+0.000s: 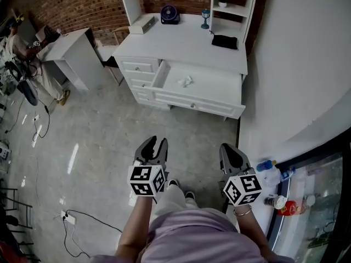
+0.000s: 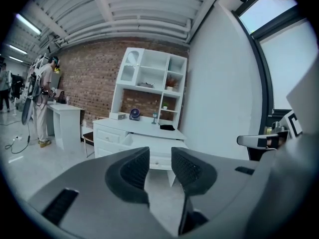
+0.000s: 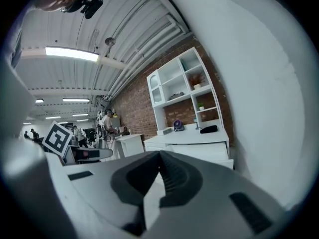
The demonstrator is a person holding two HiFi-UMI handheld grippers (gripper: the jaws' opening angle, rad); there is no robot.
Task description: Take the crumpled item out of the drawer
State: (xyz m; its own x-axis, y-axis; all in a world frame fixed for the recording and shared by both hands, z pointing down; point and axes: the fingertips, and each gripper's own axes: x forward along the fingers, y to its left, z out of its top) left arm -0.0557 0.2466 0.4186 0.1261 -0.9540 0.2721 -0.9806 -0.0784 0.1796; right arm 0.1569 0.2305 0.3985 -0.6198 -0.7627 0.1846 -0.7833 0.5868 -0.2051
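Observation:
A small crumpled white item (image 1: 186, 81) lies inside the open drawer (image 1: 192, 103) of a white dresser (image 1: 181, 43) across the grey floor. Both grippers hover low near my body, well short of the dresser. The left gripper (image 1: 155, 142) is open, with a clear gap and nothing between its fingers; in the left gripper view (image 2: 159, 161) it looks toward the dresser (image 2: 144, 133). The right gripper (image 1: 230, 149) is shut and empty, its tips meeting in the right gripper view (image 3: 159, 156).
On the dresser top stand a purple fan (image 1: 170, 14), a white box (image 1: 141, 24), a goblet (image 1: 205, 17) and a black cloth (image 1: 225, 41). A white desk (image 1: 71, 48) and a person (image 1: 22, 43) are at the left. A white wall (image 1: 296, 64) and bottles (image 1: 271, 166) are at the right.

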